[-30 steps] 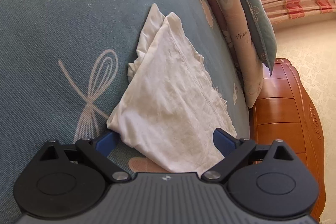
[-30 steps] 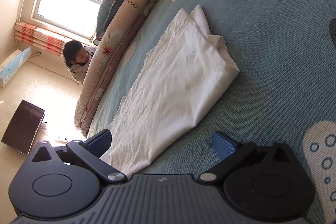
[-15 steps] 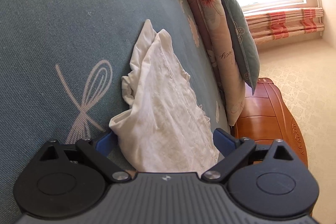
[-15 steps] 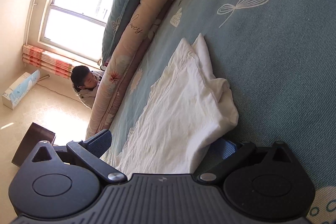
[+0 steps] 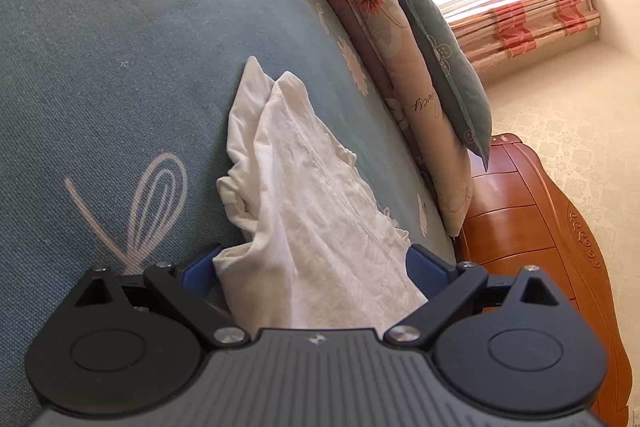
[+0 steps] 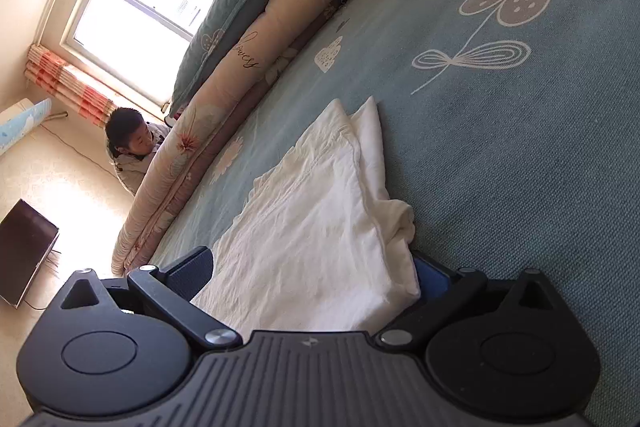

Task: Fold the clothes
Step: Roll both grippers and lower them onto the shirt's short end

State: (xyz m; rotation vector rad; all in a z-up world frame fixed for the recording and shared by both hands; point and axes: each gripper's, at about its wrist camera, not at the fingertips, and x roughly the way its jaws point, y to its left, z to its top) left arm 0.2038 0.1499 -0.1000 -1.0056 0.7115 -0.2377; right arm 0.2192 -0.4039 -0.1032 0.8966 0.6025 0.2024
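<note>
Garment under inspection: a white garment point(image 5: 304, 195) lies partly folded on the blue bedspread point(image 5: 100, 47), running lengthwise towards the rolled quilt point(image 6: 224, 115) and pillow point(image 6: 236, 11) by the window. Left gripper point(image 5: 316, 259) stands with its blue pads point(image 5: 198, 269) spread wide on either side of the near end of the cloth; the fabric fills the gap, but the jaws are not closed on it. Right gripper point(image 6: 316, 267) is likewise spread wide, straddling the other near corner, nothing pinched. In my judgement both tools are set over the same near edge so the two corners can be taken together and carried over for the next fold. Against the frames a second ago, both grippers have advanced: the right one then sat well short of the cloth with bare bedspread between its fingers, and now cloth lies between them; the left sits deeper over the hem. A person point(image 6: 132, 143) crouches beyond the quilt, uninvolved.
</note>
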